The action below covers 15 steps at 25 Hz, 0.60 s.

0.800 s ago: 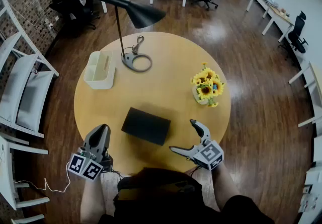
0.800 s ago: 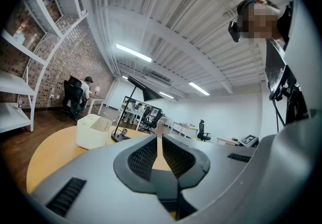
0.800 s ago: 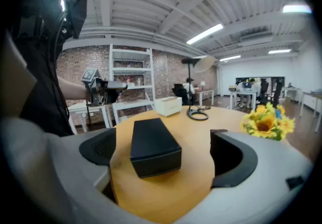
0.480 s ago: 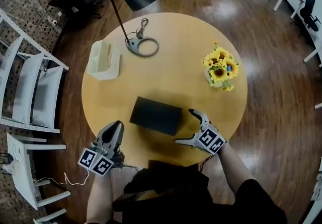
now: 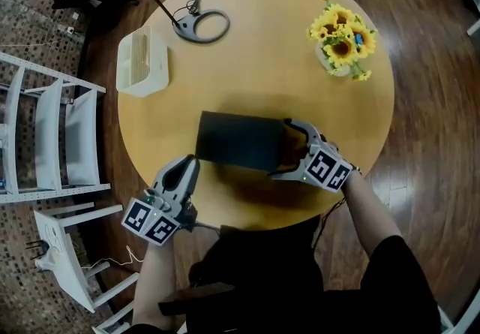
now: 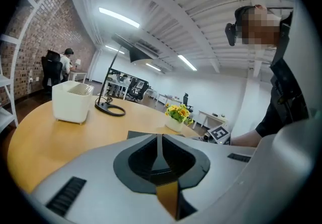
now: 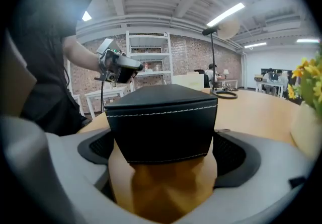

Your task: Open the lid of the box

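Round wooden table (image 5: 255,62) on dark plank floor (image 5: 427,100). White chairs (image 5: 81,137) at left. Red brick wall (image 6: 30,42) behind white shelving (image 7: 146,52). White beamed ceiling (image 6: 201,6) with lit strip lights (image 6: 118,17). Black office chairs (image 6: 136,88) far back.

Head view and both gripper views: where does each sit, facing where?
Head view: on the person's head, steeply down onto table, box, left gripper, right gripper.
Left gripper view: along its shut jaws across the table; person's torso right.
Right gripper view: along its open jaws straddling the box; person's arm left.
Shared: the box, all three.
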Available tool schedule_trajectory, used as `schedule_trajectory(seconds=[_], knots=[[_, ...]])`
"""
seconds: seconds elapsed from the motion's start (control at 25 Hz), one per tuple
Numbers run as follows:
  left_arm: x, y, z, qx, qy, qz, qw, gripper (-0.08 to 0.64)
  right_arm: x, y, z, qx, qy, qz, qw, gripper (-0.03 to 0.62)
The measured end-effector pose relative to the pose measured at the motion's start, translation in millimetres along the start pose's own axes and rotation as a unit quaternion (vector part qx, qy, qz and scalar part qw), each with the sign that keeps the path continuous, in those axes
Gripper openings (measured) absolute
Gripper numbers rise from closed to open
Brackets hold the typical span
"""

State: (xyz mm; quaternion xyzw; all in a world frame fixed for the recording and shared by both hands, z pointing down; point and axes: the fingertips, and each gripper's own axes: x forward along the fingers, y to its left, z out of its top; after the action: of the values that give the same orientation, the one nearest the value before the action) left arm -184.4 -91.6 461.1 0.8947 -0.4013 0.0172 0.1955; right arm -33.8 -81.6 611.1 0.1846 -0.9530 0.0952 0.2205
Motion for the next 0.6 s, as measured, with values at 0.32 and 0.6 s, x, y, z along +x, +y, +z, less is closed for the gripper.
schedule_trajectory(seconds=[0.32, 0.6], knots=[[51.8, -67.2, -31.8, 0.293, 0.172, -0.132, 0.9313, 0.238, 1.2, 3.2, 3.8, 0.014, -0.027, 0.012, 0.999, 0.611], [81.7, -119.6, -90.9, 0.478, 0.251, -0.274, 0.7954, 0.262, 2.8, 3.9, 2.9, 0.012, -0.025, 0.01, 1.0, 0.607]])
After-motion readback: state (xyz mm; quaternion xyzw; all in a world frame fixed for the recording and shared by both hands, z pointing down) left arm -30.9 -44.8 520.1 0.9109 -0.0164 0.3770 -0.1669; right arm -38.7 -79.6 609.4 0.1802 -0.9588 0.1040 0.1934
